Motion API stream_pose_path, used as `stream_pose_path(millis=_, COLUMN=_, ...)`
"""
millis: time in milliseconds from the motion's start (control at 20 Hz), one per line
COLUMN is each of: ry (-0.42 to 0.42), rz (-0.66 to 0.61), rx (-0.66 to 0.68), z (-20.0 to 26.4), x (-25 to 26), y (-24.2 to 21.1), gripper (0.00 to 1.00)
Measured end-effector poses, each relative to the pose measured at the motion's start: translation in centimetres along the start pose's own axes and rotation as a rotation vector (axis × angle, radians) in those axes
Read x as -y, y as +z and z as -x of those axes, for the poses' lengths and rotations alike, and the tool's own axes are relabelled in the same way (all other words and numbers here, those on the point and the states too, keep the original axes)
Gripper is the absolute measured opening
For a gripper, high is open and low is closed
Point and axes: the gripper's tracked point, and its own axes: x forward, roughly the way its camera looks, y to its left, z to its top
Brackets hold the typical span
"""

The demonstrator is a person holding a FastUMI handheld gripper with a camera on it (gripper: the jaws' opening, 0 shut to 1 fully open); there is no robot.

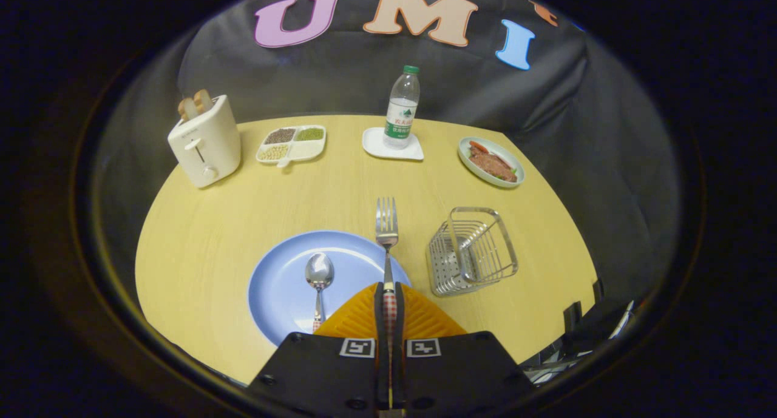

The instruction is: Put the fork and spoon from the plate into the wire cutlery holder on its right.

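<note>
Pale wooden table (pixel 200 248) in a booth, blue plate (pixel 276 287) near the front, wire cutlery holder (pixel 472 251) just to its right. The fork (pixel 386 236) is thin, stiff, light steel, probably slippery, so the patterned handle is the spot to grab. The gripper (pixel 389 296) is clamped on that handle, tines pointing ahead. The spoon (pixel 318 278) lies on the plate.

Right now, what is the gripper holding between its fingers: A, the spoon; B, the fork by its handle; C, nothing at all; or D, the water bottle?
B: the gripper has both fingers closed on the fork handle, tines pointing ahead, while the spoon lies on the blue plate.
</note>
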Motion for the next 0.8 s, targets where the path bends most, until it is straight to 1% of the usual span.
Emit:
stream_pose_path(millis=150, ry=-0.036, rz=-0.067, rx=-0.066, z=1.2, x=1.2, y=0.8, gripper=0.05)
stream_pose_path(millis=250, ry=-0.049, rz=-0.144, rx=-0.114, z=2.2, x=1.8, y=1.4, gripper=0.05)
stream_pose_path(millis=400, ry=-0.098, rz=-0.249, rx=-0.208, z=3.5, x=3.7, y=2.2, gripper=0.05)
stream_pose_path(millis=600, ry=-0.187, rz=-0.343, rx=-0.413, z=3.5, x=6.9, y=1.6, gripper=0.05)
stream_pose_path(millis=700, ry=-0.191, rz=-0.402, rx=-0.526, z=3.0, x=7.6, y=1.0, gripper=0.05)
stream_pose_path(millis=800, ry=-0.173, rz=-0.433, rx=-0.623, z=1.9, x=8.1, y=0.5, gripper=0.05)
